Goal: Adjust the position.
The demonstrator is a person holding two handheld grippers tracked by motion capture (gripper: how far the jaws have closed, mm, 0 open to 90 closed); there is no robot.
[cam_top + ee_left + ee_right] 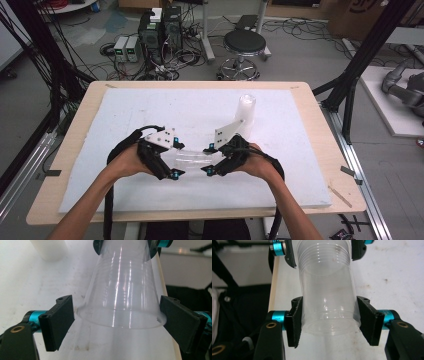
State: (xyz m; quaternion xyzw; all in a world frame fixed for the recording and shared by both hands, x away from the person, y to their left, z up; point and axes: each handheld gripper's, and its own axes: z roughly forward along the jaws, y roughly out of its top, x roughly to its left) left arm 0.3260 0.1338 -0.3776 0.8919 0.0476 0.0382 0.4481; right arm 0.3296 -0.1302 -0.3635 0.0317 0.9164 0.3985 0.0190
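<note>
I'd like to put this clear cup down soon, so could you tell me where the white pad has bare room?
The white pad is bare on its left side and along the near edge below both hands. Its right side beyond the white cup stack is bare too. It is crowded mid-pad, where the left gripper and right gripper flank the clear cup.

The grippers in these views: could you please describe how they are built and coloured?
Each gripper, left and right, is black with two flat black jaws on teal collars, brass-ringed screw holes and a white dotted plate on top. A black cable trails along each bare forearm.
</note>
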